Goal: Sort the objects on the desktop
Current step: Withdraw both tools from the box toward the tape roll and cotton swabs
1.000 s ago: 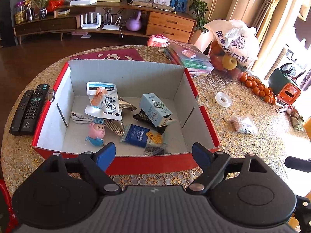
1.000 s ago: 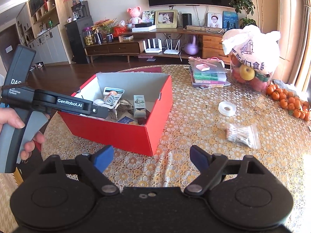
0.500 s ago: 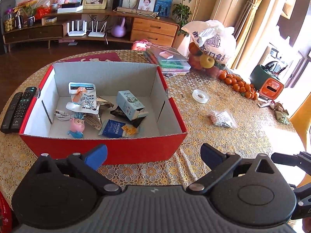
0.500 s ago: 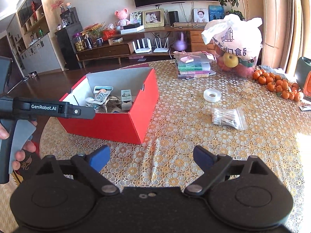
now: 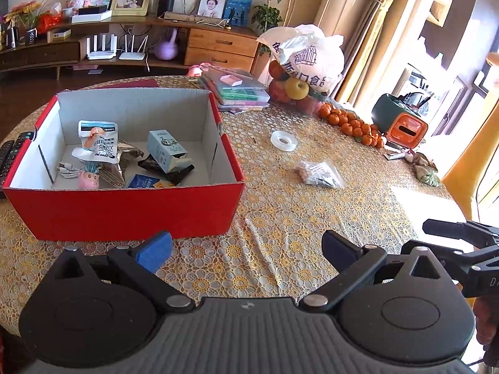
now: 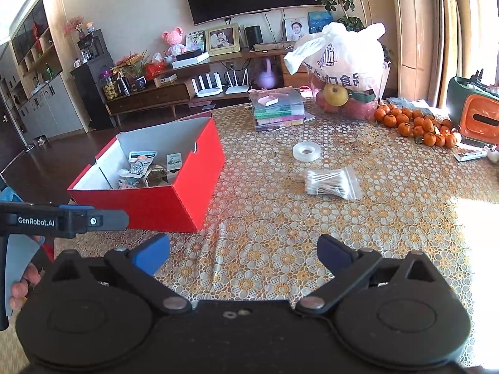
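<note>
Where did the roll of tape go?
The clear tape roll lies flat on the tablecloth, right of the red box, just beyond the cotton swab bag and before the oranges.

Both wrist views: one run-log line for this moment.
left gripper: open, empty | right gripper: open, empty | red box: part-filled | tape roll, cotton swab bag: on tablecloth, outside box

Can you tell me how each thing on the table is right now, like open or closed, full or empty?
Red cardboard box: open, no lid on, partly filled with small items.
Light blue carton: tilted inside the box, end flap open.
Clear tape roll: lying flat on the tablecloth.
Clear zip bag of cotton swabs: lying flat; seal unclear.
White plastic shopping bag: knotted on top, fruit showing below.
Left gripper: open, empty.
Right gripper: open, empty.
</note>
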